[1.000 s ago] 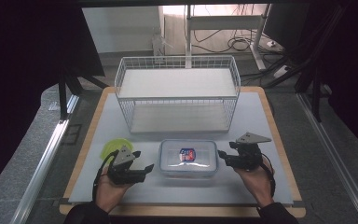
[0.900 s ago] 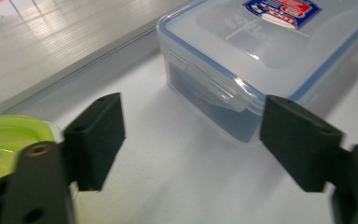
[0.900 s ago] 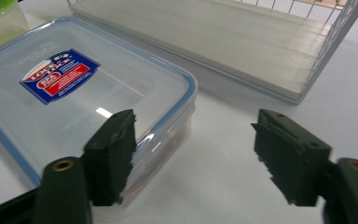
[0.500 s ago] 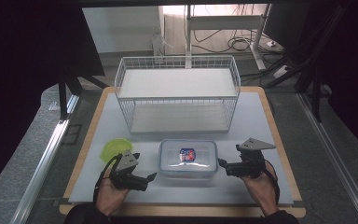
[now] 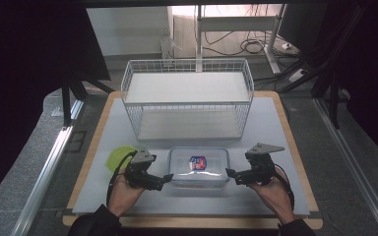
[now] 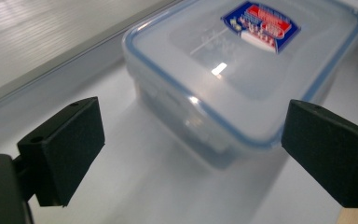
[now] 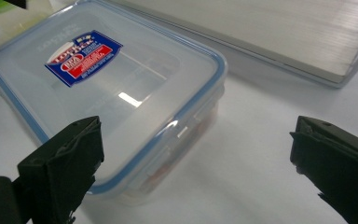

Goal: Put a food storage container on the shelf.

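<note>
Starting at the left, a green plate [image 5: 118, 156] lies on the white table [image 5: 285, 132], peeking out from behind the left hand-held gripper [image 5: 166, 180]. That hand-held gripper sits low at the near left of the box [image 5: 199, 166], held in the person's left hand [image 5: 124, 192], tips aimed at the box's left end and just beside it. Its jaws have just been opening and now stand released, nothing pinched between them; in the left gripper view the two black pads [image 6: 65, 149] frame the near corner of the box [image 6: 242, 74] without touching it.

In the middle, the clear box rests flat on the table, near the front edge, lid on with its blue seal rim and a red and blue label [image 5: 197, 162] on top. Behind it stands the white wire basket [image 5: 187, 98], well apart from both hands.

On to the right: the right hand-held gripper [image 5: 230, 174] mirrors the left, held in the right hand [image 5: 275, 192], tips pointing at the box's right end, close but not touching. Its jaws have just been opening too and are spread wide, grasping nothing. In the right gripper view the box [image 7: 107, 93] lies ahead of the left pad [image 7: 65, 163], with bare table between the pads.
</note>
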A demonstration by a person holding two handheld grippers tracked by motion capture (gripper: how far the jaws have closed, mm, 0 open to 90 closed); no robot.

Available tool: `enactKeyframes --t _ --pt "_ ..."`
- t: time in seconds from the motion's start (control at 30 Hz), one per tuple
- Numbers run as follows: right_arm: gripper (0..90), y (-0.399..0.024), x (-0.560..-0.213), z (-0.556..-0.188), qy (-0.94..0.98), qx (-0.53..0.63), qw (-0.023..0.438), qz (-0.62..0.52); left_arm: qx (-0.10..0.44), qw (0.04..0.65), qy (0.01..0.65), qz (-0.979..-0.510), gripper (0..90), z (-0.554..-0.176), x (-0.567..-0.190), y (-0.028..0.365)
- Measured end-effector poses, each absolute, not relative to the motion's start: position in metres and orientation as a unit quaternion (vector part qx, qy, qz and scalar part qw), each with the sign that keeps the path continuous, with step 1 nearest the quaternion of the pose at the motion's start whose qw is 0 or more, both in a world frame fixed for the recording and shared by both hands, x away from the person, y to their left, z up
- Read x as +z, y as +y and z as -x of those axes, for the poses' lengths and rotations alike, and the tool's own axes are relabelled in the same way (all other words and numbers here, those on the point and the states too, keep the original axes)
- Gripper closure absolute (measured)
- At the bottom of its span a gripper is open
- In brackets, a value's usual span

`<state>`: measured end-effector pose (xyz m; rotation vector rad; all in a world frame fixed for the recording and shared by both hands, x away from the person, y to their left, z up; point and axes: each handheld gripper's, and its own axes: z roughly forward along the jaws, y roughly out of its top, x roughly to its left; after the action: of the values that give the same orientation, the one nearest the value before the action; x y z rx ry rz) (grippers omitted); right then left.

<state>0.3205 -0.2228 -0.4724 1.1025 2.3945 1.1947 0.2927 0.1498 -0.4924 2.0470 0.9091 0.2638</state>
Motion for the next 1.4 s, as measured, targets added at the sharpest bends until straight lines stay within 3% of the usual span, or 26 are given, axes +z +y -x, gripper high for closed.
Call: enactKeyframes --t 0.2,0.63,0.8,1.07,1.1,1.23,1.4 --pt "2.3 -0.218 -0.471 -0.327 0.822 0.409 0.093 -0.385 0.067 0.426 0.372 -0.822 3.9 -0.31 -0.496 0.139" --pt "12.4 -0.208 -0.492 -0.351 0.82 0.413 -0.04 -0.394 -0.06 0.446 0.394 -0.801 0.0 -0.336 -0.516 0.13" --pt "14.2 -0.205 -0.496 -0.355 0.81 0.414 -0.078 -0.408 -0.062 0.442 0.394 -0.803 1.0 -0.333 -0.514 0.131" --pt "36.7 -0.215 -0.48 -0.334 0.811 0.421 -0.053 -0.402 -0.027 0.443 0.372 -0.815 17.3 -0.307 -0.505 0.138" --pt "36.7 -0.215 -0.48 -0.334 0.811 0.421 -0.053 -0.402 -0.025 0.45 0.375 -0.81 17.3 -0.303 -0.504 0.14" --pt "45.3 -0.223 -0.48 -0.323 0.808 0.433 -0.061 -0.395 -0.032 0.472 0.377 -0.796 34.2 -0.297 -0.503 0.151" --pt "47.4 -0.227 -0.482 -0.322 0.8 0.439 -0.082 -0.4 -0.042 0.49 0.381 -0.783 40.8 -0.291 -0.505 0.158"
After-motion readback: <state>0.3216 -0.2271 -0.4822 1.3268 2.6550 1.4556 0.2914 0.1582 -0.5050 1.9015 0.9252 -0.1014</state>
